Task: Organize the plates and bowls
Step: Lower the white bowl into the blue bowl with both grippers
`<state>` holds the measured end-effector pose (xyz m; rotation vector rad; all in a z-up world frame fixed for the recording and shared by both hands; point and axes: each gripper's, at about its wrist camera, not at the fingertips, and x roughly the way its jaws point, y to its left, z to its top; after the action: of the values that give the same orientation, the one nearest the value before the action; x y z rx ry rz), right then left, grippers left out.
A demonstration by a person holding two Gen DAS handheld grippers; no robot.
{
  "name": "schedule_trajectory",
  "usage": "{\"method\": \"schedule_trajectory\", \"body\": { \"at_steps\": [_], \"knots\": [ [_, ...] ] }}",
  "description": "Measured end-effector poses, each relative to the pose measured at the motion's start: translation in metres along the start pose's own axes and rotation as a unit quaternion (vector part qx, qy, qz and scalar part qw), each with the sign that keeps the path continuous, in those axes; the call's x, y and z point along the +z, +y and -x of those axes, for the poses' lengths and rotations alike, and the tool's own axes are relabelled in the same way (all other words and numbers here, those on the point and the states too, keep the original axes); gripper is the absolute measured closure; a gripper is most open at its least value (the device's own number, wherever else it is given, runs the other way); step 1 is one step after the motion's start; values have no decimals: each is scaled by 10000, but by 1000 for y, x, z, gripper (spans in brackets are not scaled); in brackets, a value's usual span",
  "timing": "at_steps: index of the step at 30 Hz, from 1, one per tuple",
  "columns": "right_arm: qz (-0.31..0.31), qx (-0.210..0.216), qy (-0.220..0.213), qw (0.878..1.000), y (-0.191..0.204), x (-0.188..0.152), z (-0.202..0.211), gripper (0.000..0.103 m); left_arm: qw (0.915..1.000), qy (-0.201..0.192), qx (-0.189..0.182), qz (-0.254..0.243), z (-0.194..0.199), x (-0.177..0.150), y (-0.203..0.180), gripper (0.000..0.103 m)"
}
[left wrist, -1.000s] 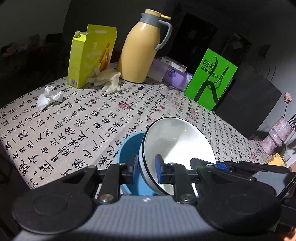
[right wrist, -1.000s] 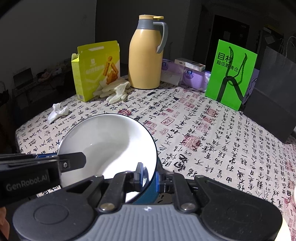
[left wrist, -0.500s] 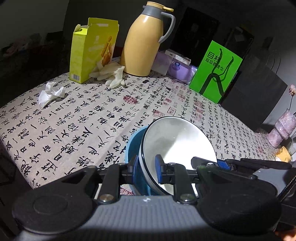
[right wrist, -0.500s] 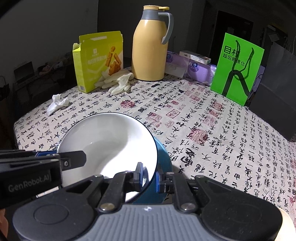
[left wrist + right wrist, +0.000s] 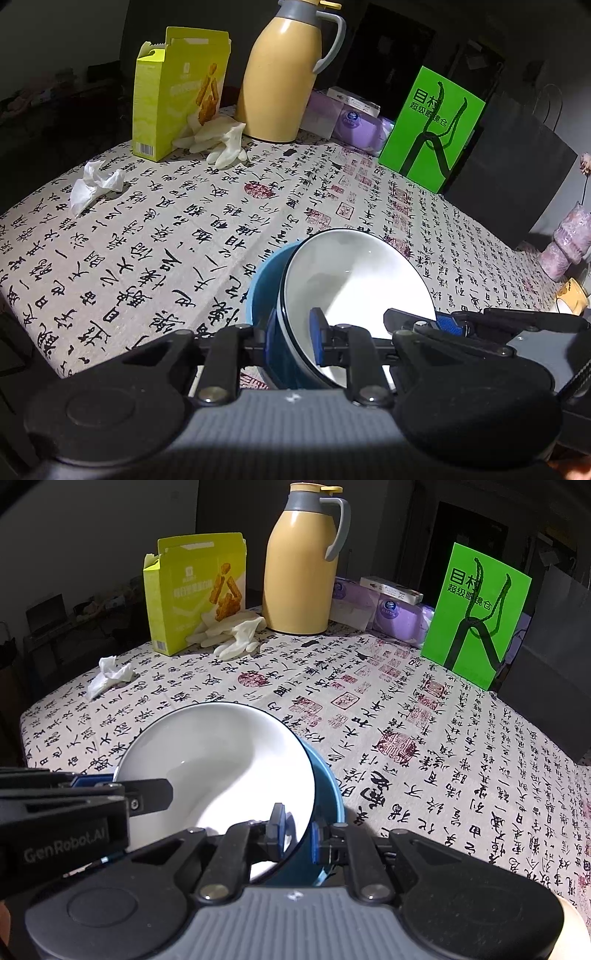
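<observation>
Both bowls have sunk a little toward the tablecloth [image 5: 155, 236] — left gripper [image 5: 293, 334] and right gripper [image 5: 295, 825] each clenched on the rims of white bowl [image 5: 221, 768] and blue bowl [image 5: 264, 291] — so set-down looks close.

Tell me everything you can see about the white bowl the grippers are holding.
The white bowl looks like glazed ceramic, glossy white inside with a thin dark rim line, and appears empty. It sits tilted inside a blue bowl, low over the calligraphy tablecloth. Both grippers pinch its rim on opposite sides: the left gripper clamps the white and blue walls together, while the right gripper grips the white rim. Its underside is hidden.
</observation>
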<state>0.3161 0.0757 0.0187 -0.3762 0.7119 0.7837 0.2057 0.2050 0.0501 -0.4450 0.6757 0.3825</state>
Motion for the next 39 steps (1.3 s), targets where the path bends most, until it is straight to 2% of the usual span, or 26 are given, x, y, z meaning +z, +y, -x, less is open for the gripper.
{"method": "schedule_trajectory", "body": {
  "at_steps": [5, 11, 23, 29, 39],
  "knots": [
    [-50, 45, 12, 10000, -3, 0, -1, 89, 10000, 6, 49, -84, -1, 0, -2, 83],
    [-131, 167, 48, 9998, -4, 0, 0, 88, 9997, 94, 178, -134, -3, 3, -2, 89],
    [-935, 821, 341, 9916, -27, 1, -2, 90, 9990, 257, 303, -184, -7, 9, -3, 91],
    [-1252, 989, 482, 9860, -37, 3, -4, 91, 9981, 486, 302, -205, -11, 14, -3, 92],
    [-1181, 890, 886, 9850, -36, 15, -11, 93, 9938, 1016, 330, -316, -18, 27, -4, 92]
  ]
}}
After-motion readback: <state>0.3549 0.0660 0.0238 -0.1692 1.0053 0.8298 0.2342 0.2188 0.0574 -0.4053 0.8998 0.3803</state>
